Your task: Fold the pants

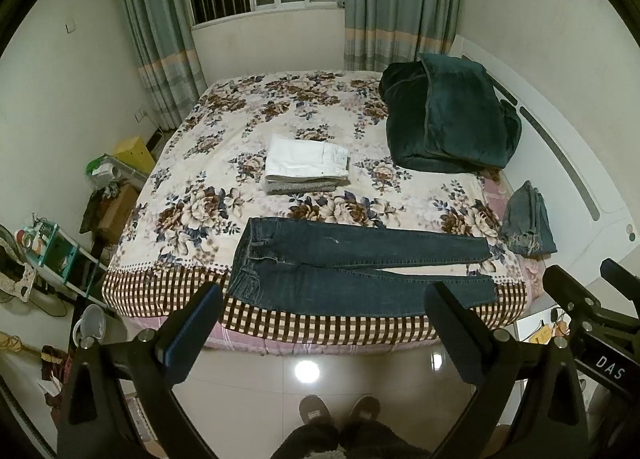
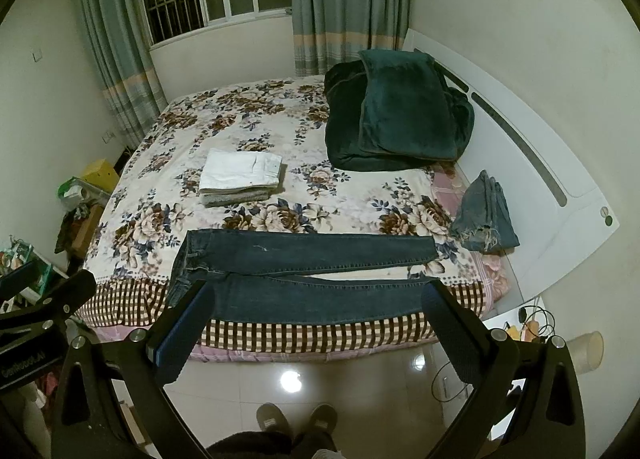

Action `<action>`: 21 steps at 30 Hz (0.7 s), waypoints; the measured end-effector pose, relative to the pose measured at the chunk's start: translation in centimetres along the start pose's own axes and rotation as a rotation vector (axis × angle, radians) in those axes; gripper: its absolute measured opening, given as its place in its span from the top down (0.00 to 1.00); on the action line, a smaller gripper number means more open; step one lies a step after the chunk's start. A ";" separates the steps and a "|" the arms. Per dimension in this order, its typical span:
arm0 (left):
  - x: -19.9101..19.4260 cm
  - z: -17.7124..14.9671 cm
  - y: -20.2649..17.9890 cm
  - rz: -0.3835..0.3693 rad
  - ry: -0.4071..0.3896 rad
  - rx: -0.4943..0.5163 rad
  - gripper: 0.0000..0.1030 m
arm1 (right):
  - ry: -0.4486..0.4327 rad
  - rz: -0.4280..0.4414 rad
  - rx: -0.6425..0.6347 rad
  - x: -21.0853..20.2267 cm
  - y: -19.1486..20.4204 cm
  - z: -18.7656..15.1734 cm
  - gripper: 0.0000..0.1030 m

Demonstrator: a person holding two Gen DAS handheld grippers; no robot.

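Dark blue jeans point(image 1: 352, 267) lie flat along the near edge of the bed point(image 1: 248, 127), waist to the left, legs to the right; they also show in the right wrist view point(image 2: 304, 275). My left gripper point(image 1: 324, 295) is open and empty, held above the floor in front of the bed, short of the jeans. My right gripper point(image 2: 320, 295) is open and empty, likewise in front of the bed edge. The right gripper's body shows at the right of the left wrist view point(image 1: 592, 315).
A stack of folded pants, white on top point(image 1: 306, 161), sits mid-bed. A dark green blanket point(image 1: 448, 119) lies at the headboard side. Crumpled jeans point(image 1: 528, 221) lie at the right bed edge. Clutter and shelves point(image 1: 52, 247) stand left. My slippered feet point(image 1: 340, 413) are on tiled floor.
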State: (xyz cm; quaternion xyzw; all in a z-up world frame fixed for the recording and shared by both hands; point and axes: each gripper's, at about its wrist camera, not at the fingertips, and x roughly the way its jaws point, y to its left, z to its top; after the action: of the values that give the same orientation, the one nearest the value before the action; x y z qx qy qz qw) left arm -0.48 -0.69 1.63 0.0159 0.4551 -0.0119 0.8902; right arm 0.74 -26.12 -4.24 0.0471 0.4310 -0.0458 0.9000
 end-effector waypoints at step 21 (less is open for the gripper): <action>-0.7 0.6 -0.3 -0.013 -0.008 0.001 0.00 | -0.001 -0.002 -0.010 -0.5 0.4 -0.2 0.00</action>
State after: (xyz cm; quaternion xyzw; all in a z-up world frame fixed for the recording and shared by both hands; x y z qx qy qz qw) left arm -0.46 -0.99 2.58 0.0134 0.4517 -0.0179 0.8919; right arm 0.30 -25.69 -3.92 0.0422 0.4309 -0.0448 0.9003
